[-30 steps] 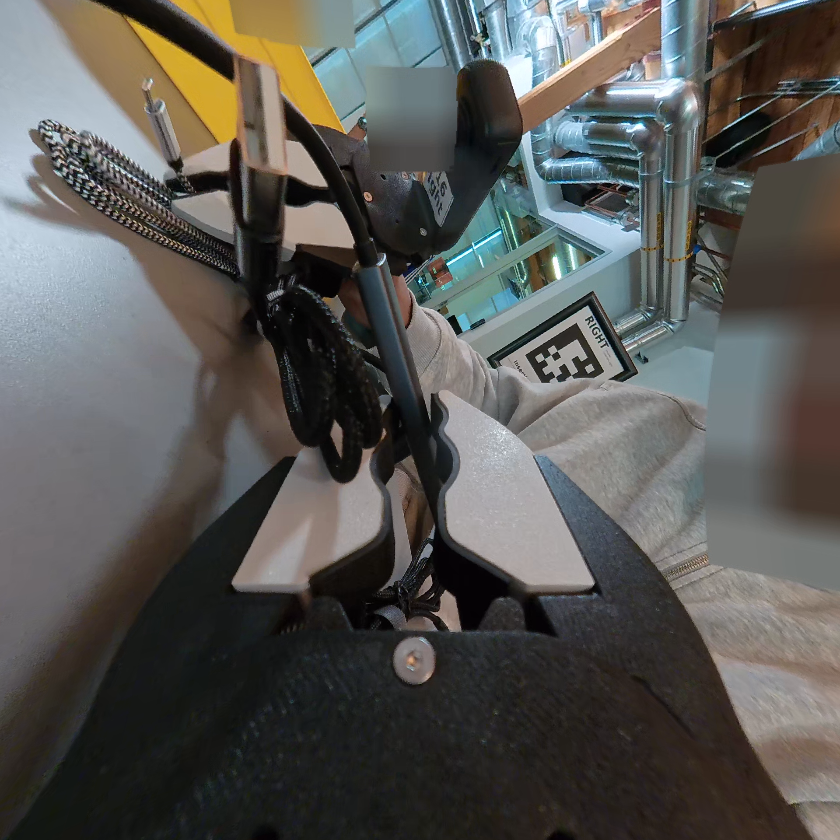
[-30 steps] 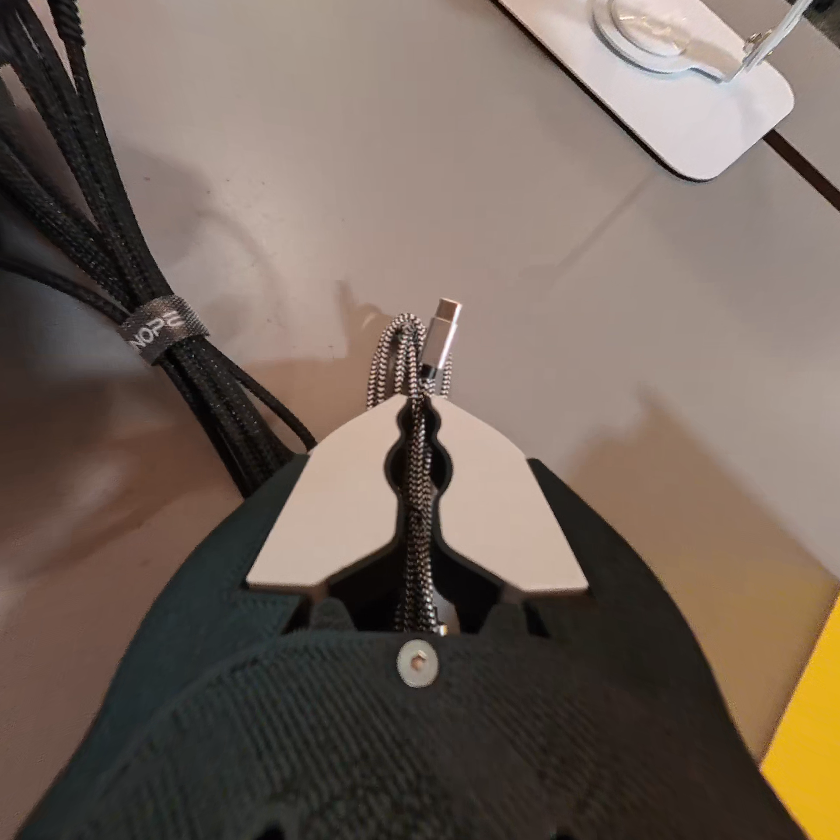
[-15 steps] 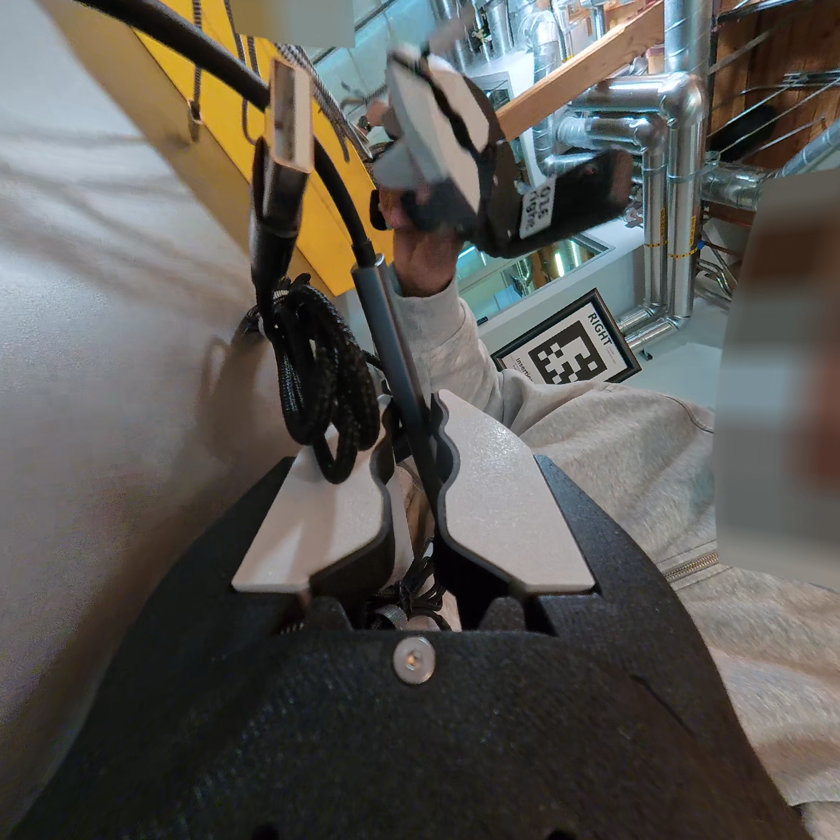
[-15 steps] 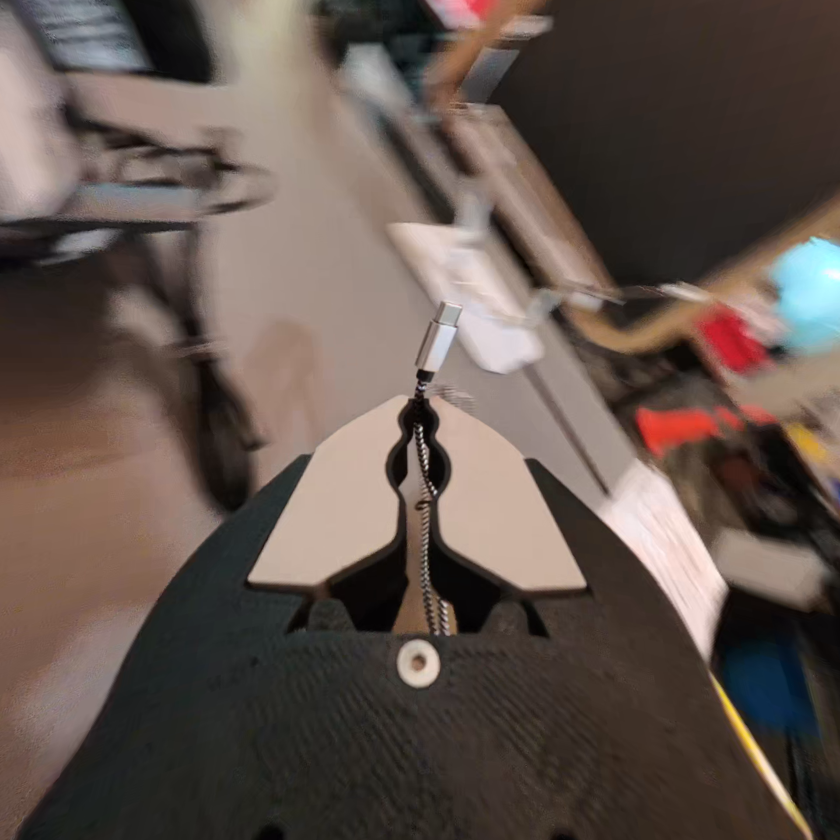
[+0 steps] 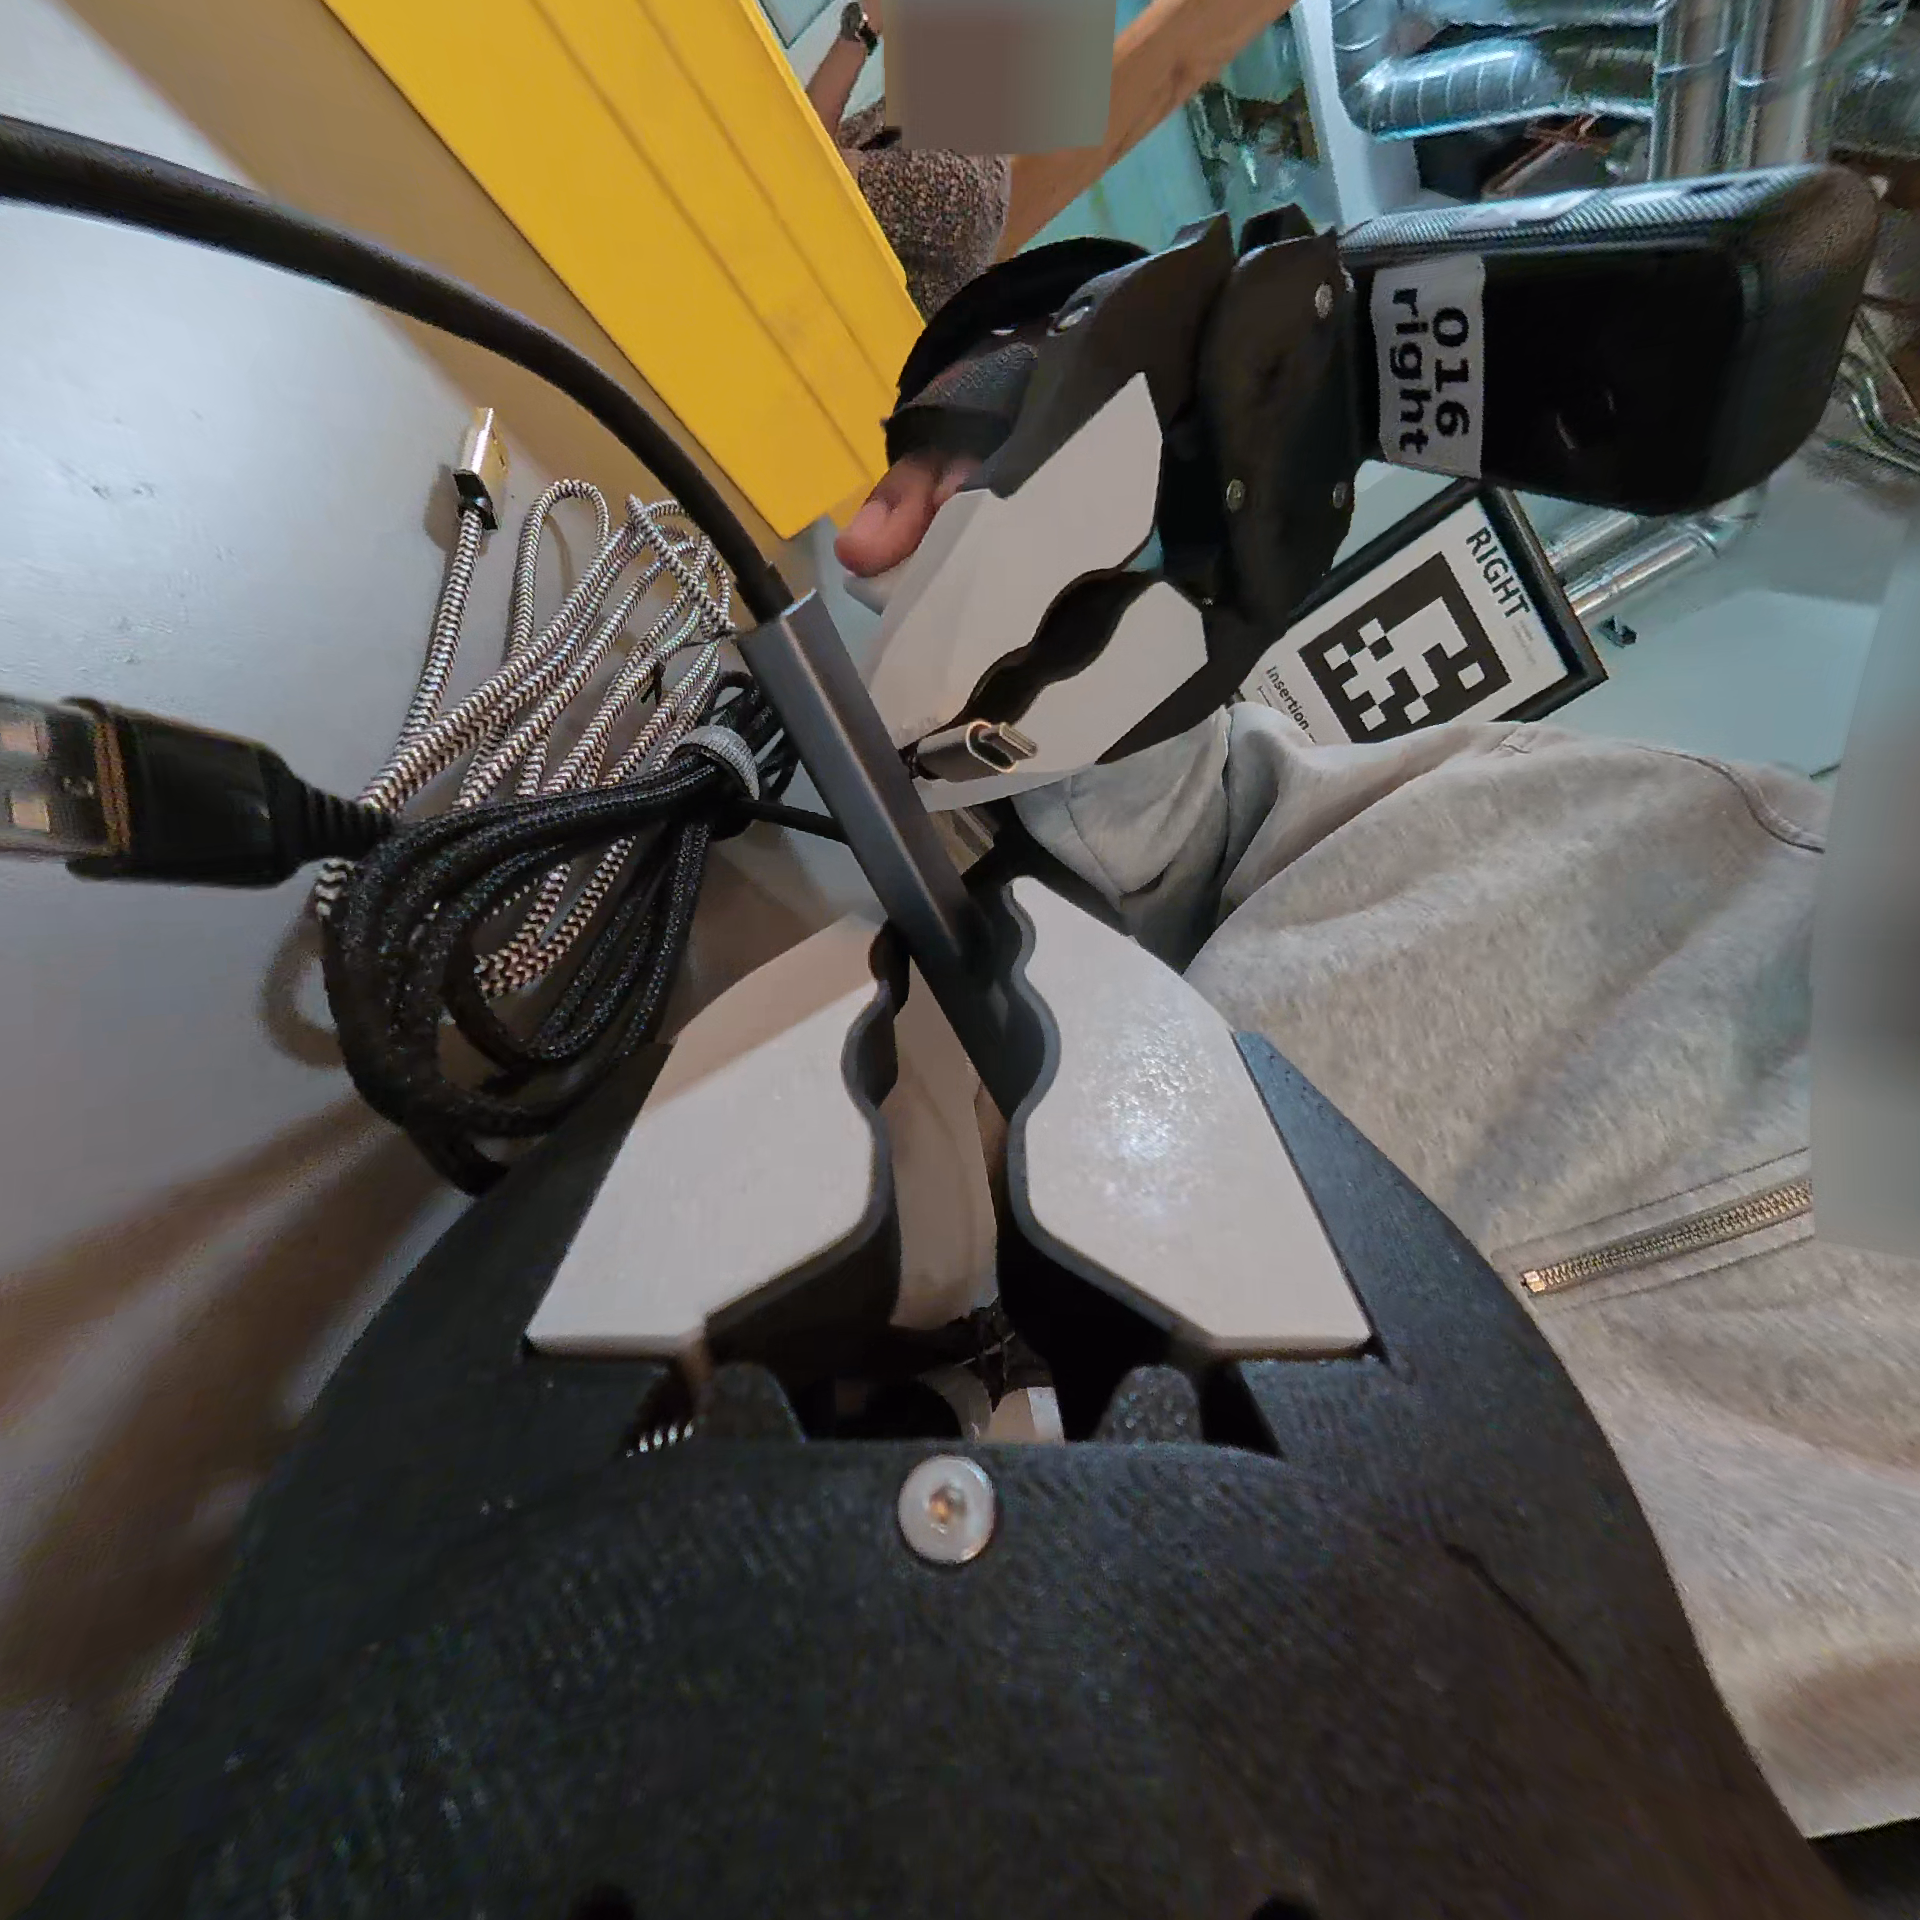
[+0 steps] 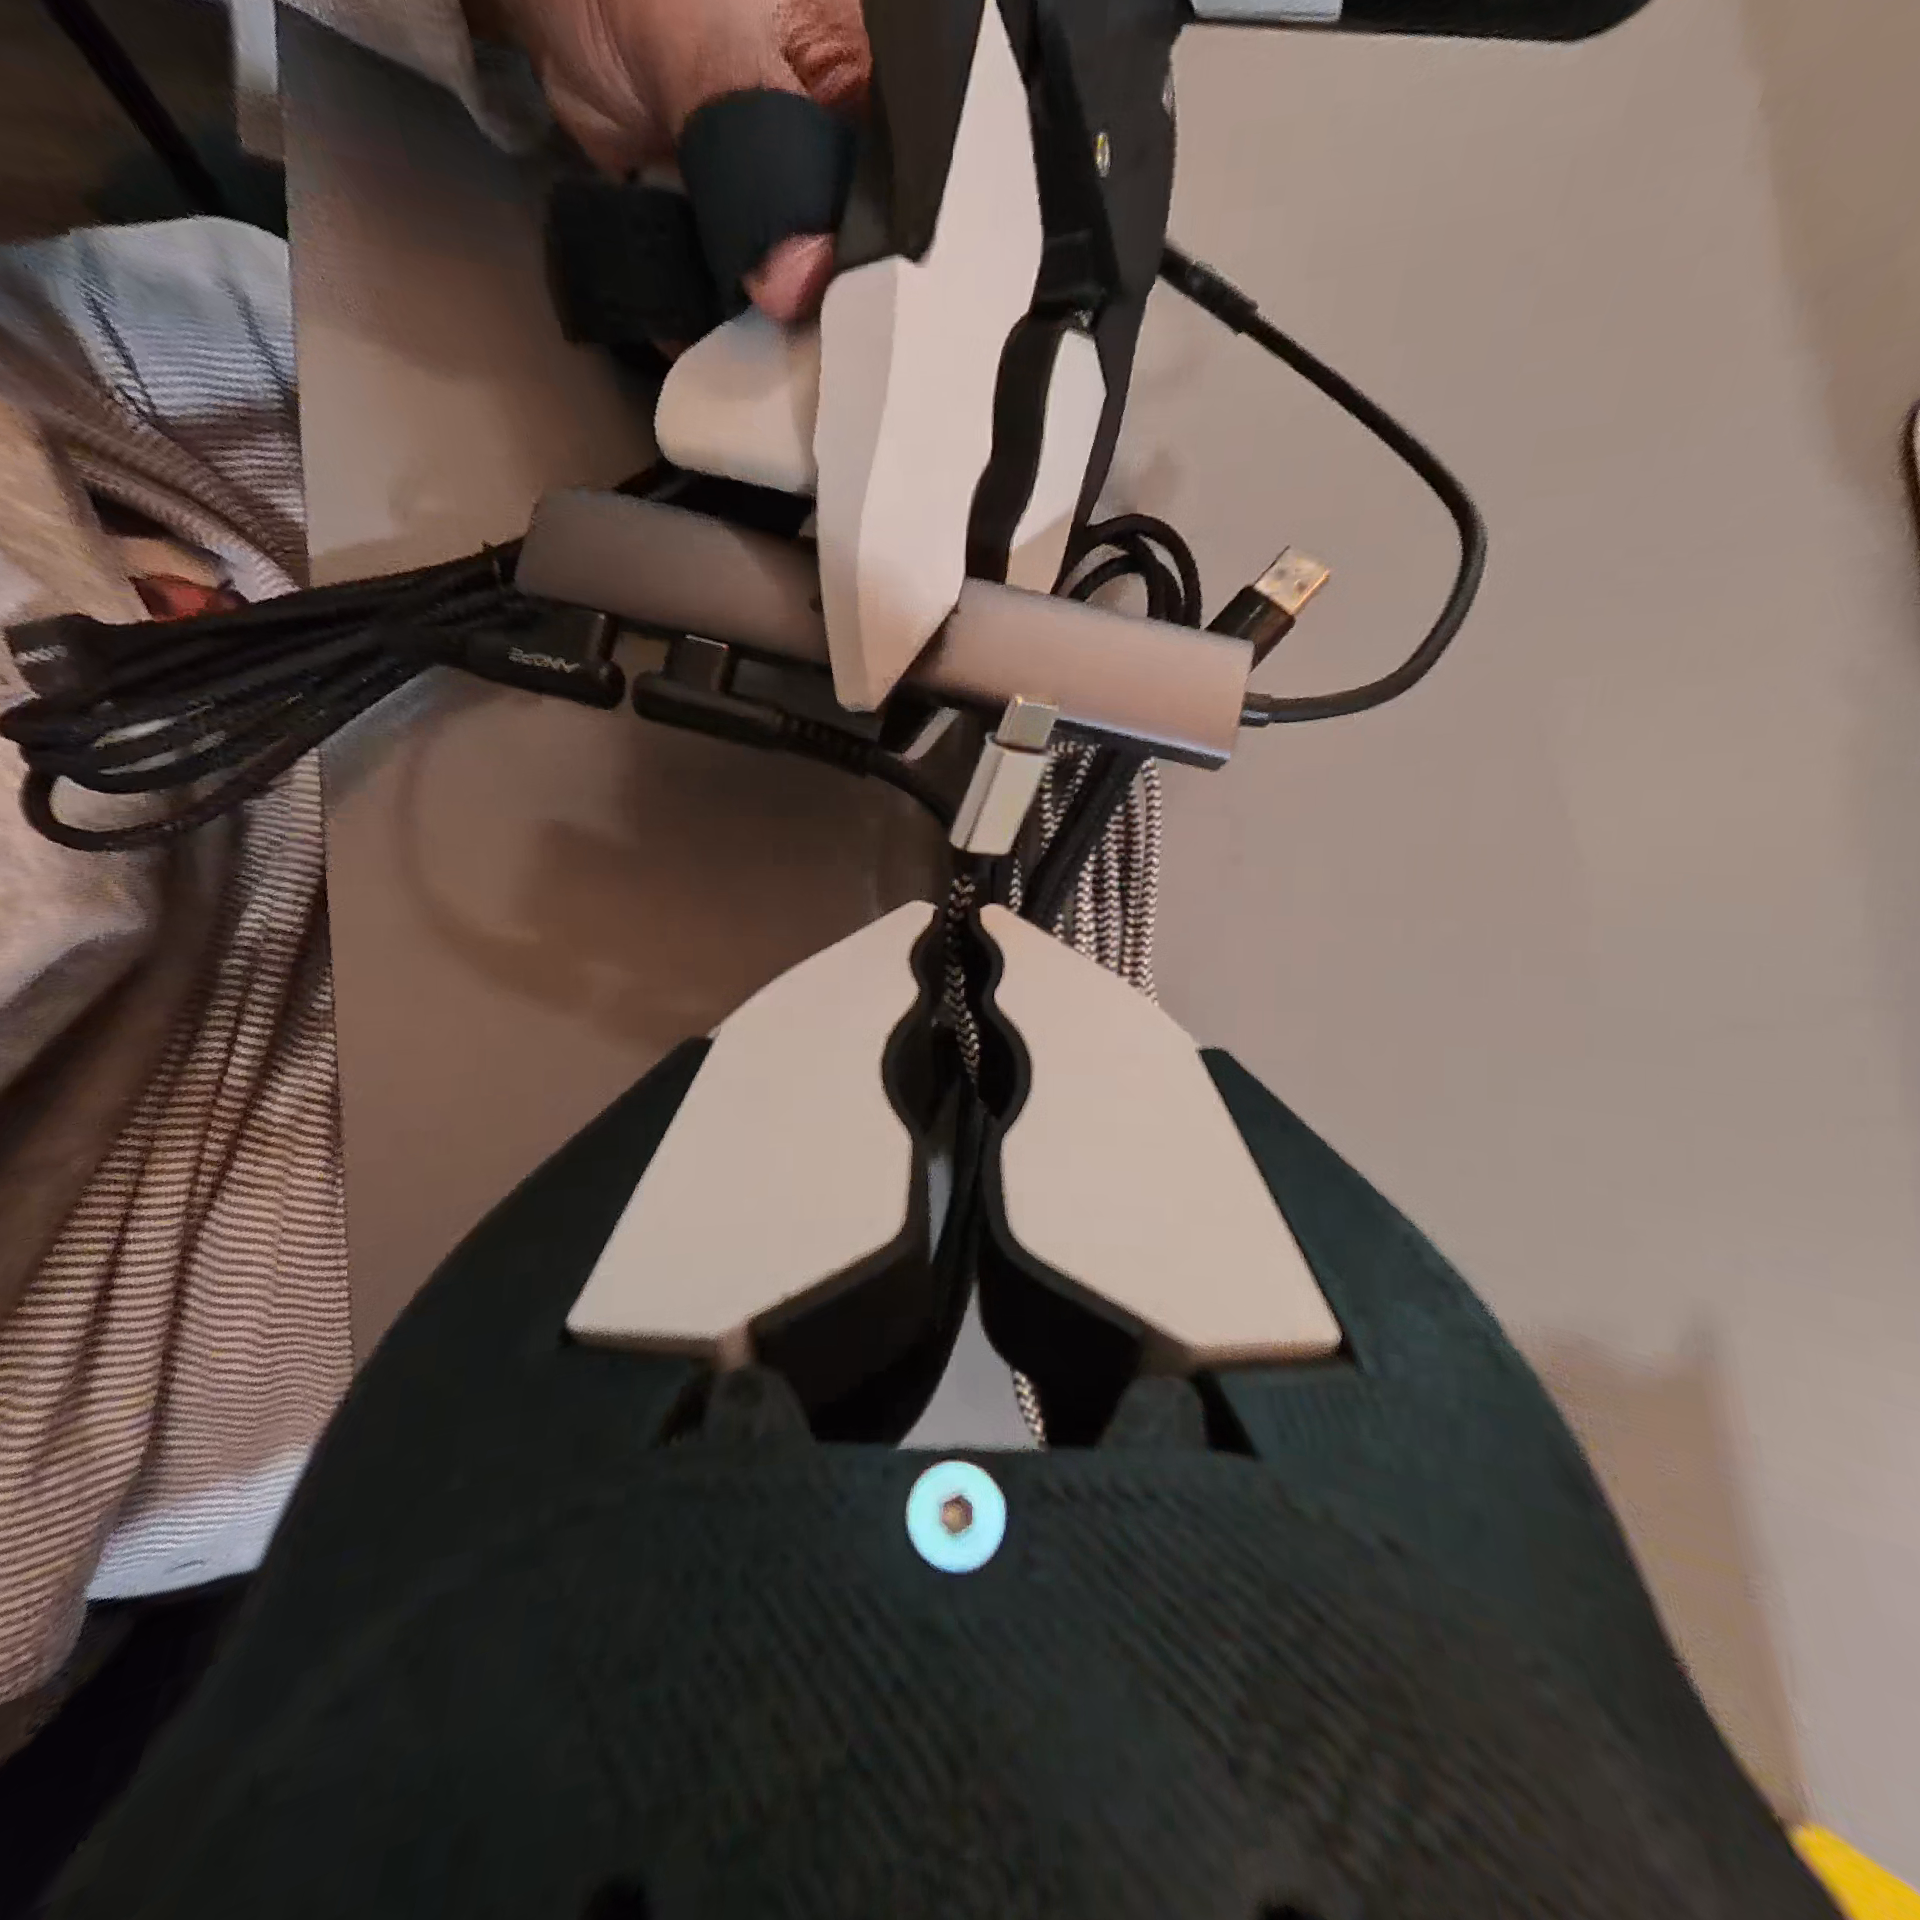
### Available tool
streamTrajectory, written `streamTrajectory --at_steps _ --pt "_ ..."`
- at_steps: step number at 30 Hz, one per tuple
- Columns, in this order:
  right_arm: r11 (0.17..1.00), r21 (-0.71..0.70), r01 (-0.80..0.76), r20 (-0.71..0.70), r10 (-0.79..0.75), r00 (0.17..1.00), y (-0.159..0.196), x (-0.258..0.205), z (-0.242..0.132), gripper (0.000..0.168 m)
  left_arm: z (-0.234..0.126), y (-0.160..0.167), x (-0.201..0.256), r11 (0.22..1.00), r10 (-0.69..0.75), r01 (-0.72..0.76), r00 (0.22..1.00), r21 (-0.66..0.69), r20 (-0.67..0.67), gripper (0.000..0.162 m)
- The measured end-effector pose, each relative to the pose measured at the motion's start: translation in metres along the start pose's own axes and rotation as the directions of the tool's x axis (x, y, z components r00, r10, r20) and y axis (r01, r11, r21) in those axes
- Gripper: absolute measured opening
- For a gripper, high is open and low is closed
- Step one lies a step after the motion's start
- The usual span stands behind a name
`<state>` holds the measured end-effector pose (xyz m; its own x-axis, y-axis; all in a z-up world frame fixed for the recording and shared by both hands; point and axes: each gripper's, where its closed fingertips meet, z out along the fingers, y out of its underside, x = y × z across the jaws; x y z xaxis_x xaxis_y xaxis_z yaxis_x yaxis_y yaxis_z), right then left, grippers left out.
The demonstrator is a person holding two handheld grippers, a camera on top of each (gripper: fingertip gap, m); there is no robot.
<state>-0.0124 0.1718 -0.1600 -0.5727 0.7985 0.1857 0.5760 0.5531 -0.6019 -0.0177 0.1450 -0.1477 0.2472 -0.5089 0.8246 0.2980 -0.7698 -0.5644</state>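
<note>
right gripper (image 6: 961,920): clamped on braided cable (image 6: 966,1023) | USB-C plug (image 6: 1006,774): tip at grey USB hub (image 6: 1091,639) underside | left gripper (image 6: 904,686): gripping hub from above | black cables (image 6: 260,665): left of hub

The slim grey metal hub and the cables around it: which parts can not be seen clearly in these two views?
- Slim grey metal hub: its middle is covered by the left gripper in the right wrist view.
- Hub ports: edge-on in the left wrist view, shadowed in the right.
- Silver plug of the black-and-white braided cable, held by the right gripper: whether it touches the hub is unclear.
- Black USB plug: cut by the left wrist view's edge.
</note>
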Motion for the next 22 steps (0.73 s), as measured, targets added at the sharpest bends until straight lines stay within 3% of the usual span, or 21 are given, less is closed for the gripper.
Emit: streamTrajectory --at_steps 1,7,14,22 --pt "1.0 0.007 -0.009 0.008 0.009 1.0 0.001 0.0 0.001 0.003 0.0 0.0 0.0 1.0 0.001 -0.001 1.0 0.003 0.003 0.016" --pt "1.0 -0.009 0.005 -0.012 -0.005 1.0 0.006 -0.002 0.015 0.003 -0.004 -0.01 -0.005 0.997 -0.02 0.018 1.0 0.078 0.023 0.024" --pt "1.0 0.007 0.026 -0.073 -0.025 0.997 0.001 0.001 0.021 0.003 -0.003 -0.011 -0.008 0.997 -0.017 0.012 0.998 0.076 0.065 0.032" --pt "0.996 -0.019 0.084 -0.124 -0.086 0.989 0.002 0.001 0.024 0.003 -0.001 -0.011 -0.014 0.998 -0.025 0.018 0.993 0.068 0.112 0.026"
